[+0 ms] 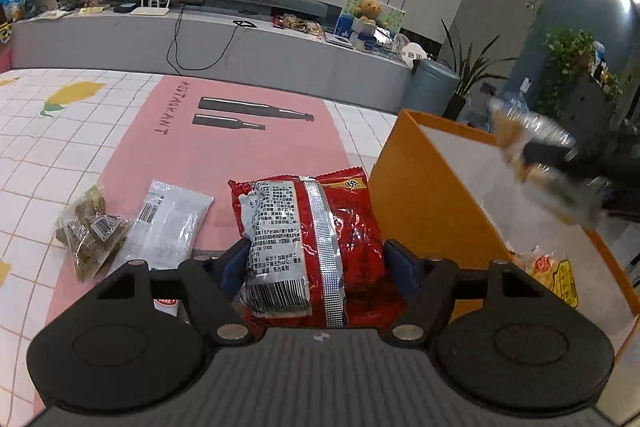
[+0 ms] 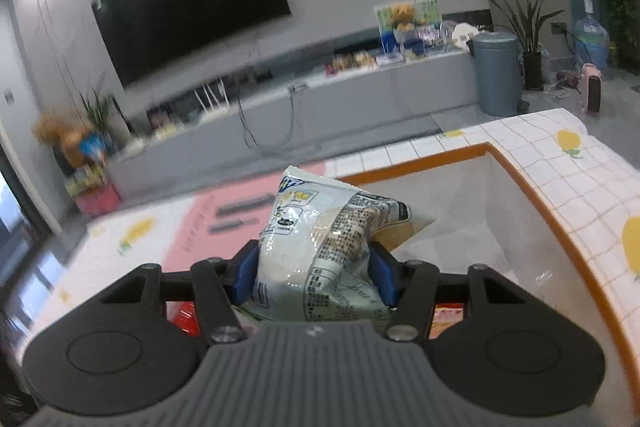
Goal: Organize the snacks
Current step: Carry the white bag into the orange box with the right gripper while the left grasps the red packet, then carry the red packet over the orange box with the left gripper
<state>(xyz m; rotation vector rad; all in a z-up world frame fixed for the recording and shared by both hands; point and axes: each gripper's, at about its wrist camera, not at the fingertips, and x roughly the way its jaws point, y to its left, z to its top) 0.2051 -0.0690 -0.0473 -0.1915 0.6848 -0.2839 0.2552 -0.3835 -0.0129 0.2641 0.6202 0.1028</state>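
Right wrist: right gripper [image 2: 313,269] pinches pale snack bag [image 2: 320,247] over orange box [image 2: 532,195]; lower before release. Left gripper [image 1: 316,259] clamps red snack packet [image 1: 316,247].

Snack packs: 1 red [image 1: 320,239], 1 white [image 1: 168,223], 1 green [image 1: 90,227], 1 pale (printed) [image 2: 320,259]; 1 orange box [image 1: 432,211].

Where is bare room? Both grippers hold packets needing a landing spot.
Free: far white floor of the orange-rimmed box, and pink mat beyond the red packet. Crowded: near box corner with yellow packet; left beside white pouch.
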